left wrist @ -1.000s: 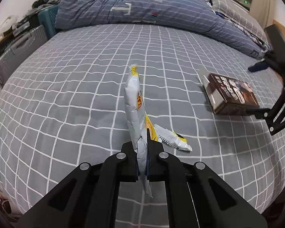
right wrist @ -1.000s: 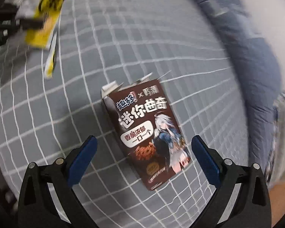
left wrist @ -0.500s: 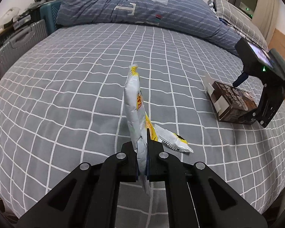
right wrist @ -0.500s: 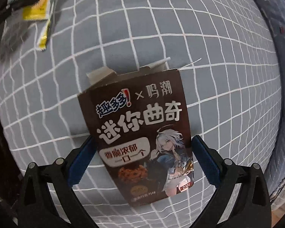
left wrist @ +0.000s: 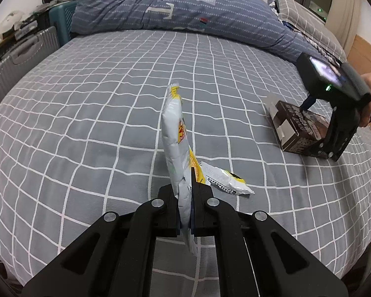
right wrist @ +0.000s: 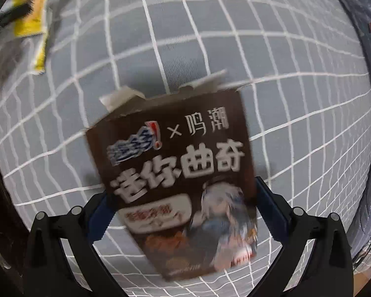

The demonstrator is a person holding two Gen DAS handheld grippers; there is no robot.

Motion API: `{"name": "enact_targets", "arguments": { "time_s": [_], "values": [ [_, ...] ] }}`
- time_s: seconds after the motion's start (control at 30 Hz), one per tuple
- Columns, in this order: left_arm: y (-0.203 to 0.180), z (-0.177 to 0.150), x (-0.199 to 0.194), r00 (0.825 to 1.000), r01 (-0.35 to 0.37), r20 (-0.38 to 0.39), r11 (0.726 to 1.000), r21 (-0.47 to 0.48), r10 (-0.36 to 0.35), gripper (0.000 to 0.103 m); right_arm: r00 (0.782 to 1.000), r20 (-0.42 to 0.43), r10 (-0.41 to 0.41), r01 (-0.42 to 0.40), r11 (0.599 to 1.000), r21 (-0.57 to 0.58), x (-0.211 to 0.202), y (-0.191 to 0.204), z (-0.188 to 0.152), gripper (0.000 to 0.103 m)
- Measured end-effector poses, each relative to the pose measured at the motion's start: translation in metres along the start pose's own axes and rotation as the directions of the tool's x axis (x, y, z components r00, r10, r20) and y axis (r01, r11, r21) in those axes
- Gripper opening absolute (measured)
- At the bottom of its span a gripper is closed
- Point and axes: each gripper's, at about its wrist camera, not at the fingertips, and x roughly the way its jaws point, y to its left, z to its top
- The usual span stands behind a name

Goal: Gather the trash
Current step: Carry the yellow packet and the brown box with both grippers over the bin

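My left gripper (left wrist: 185, 188) is shut on a white and yellow snack bag (left wrist: 174, 133) that stands upright from the jaws above the bed. A second white and yellow wrapper (left wrist: 225, 179) lies on the bedsheet just beyond the gripper. My right gripper (right wrist: 183, 203) has its blue pads on both sides of a brown cookie box (right wrist: 178, 173) with an open torn top. The box also shows in the left wrist view (left wrist: 296, 128), lying on the bed with the right gripper (left wrist: 334, 123) over its near end. The snack bag shows blurred at the top left of the right wrist view (right wrist: 31, 12).
The grey checked bedsheet (left wrist: 111, 104) covers the bed. A blue striped duvet (left wrist: 185, 7) is bunched at the far side with a pillow (left wrist: 306, 19) at the right. A grey suitcase (left wrist: 17, 61) and a teal crate (left wrist: 61, 17) stand at the left.
My right gripper came down over the cookie box and its jaws narrowed until the pads reached the box's sides. My left gripper kept hold of the snack bag and barely moved.
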Motion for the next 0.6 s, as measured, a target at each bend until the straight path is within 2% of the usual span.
{"name": "enact_targets", "arguments": {
  "time_s": [0.13,0.33,0.5,0.6],
  "values": [
    [0.001,0.000,0.003,1.000,-0.002,-0.004,1.000,-0.003,0.002,0.004,1.000,0.025,-0.008,0.007,1.000,0.013,0.007,-0.002,0.000,0.094],
    [-0.003,0.001,0.003,1.000,0.001,-0.002,1.000,0.000,-0.001,0.004,0.993,0.096,-0.071,0.055,0.986,0.157,-0.013,-0.007,-0.015,0.093],
    [-0.015,0.000,-0.002,1.000,0.007,0.008,1.000,0.025,-0.007,0.004,0.989,0.140,-0.055,0.011,0.953,0.302,-0.035,0.000,-0.028,0.093],
    [-0.021,-0.001,-0.003,1.000,0.009,0.006,0.999,0.034,-0.009,0.004,0.983,0.173,-0.069,0.001,0.930,0.366,-0.049,0.016,-0.040,0.093]
  ]
}}
